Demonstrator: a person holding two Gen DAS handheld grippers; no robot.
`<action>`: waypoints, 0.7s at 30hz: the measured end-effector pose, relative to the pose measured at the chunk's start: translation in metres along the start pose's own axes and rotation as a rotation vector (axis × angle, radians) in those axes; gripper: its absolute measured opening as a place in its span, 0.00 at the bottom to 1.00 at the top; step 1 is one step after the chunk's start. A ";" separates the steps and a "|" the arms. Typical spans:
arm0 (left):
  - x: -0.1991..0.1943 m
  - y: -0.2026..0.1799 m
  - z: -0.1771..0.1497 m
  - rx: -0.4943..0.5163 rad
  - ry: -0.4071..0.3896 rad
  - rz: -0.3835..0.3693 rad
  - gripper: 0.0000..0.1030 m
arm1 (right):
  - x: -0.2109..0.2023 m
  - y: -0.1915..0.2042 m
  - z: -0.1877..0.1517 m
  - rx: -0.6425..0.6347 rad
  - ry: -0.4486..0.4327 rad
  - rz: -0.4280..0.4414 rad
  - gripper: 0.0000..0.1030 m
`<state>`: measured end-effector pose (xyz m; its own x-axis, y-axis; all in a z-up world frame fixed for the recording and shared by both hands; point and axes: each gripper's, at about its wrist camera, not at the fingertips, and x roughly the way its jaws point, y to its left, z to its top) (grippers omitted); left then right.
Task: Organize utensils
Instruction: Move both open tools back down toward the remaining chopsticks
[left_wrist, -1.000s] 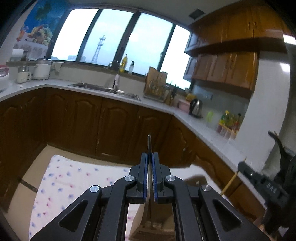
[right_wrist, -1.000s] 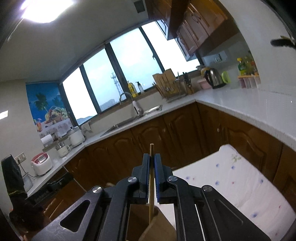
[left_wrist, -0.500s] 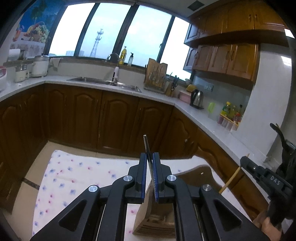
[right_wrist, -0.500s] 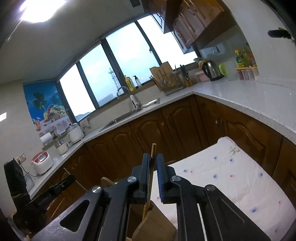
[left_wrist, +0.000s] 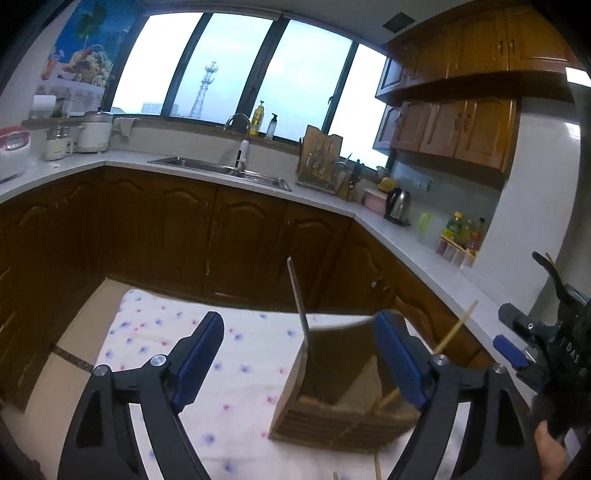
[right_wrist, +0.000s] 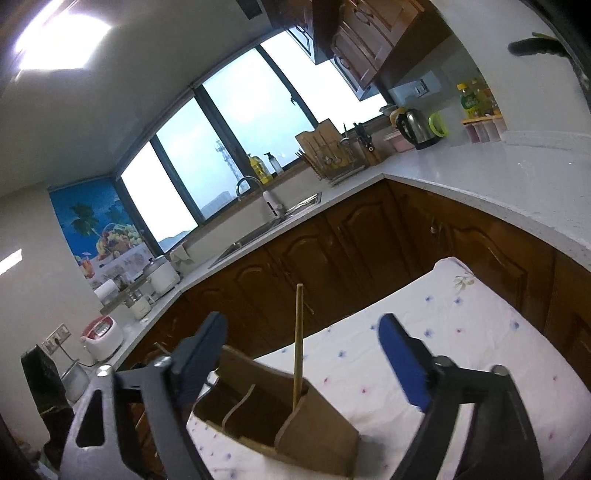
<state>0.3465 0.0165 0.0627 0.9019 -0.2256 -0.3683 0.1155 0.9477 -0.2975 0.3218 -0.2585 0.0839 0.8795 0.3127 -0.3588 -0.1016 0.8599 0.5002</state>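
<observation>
Flowered cloth (left_wrist: 240, 354) under organizer (left_wrist: 332, 410) (cardboard)

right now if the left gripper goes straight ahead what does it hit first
Most likely the metal utensil standing in the cardboard box, which sits between the open left gripper fingers. Depth is hard to judge in this fisheye view.

Ahead of the gripper, dark wooden cabinets (left_wrist: 236, 229) run under a pale worktop (left_wrist: 332, 201) with a sink (left_wrist: 218, 170). Tall windows (left_wrist: 229, 70) glow above it; wall cupboards (left_wrist: 461, 122) hang to the right. A ceiling light (right_wrist: 62, 40) shines overhead.
</observation>
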 end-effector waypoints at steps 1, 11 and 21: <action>-0.006 0.001 -0.004 0.002 0.007 0.005 0.83 | -0.006 0.000 -0.002 0.001 0.000 0.007 0.90; -0.075 -0.002 -0.036 0.013 0.084 0.023 0.83 | -0.057 0.008 -0.028 -0.051 0.051 0.032 0.91; -0.139 -0.001 -0.047 -0.008 0.131 0.023 0.83 | -0.109 0.015 -0.053 -0.094 0.067 0.013 0.91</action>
<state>0.2012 0.0363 0.0725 0.8424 -0.2314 -0.4867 0.0911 0.9513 -0.2945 0.2000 -0.2587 0.0887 0.8449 0.3474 -0.4068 -0.1581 0.8887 0.4304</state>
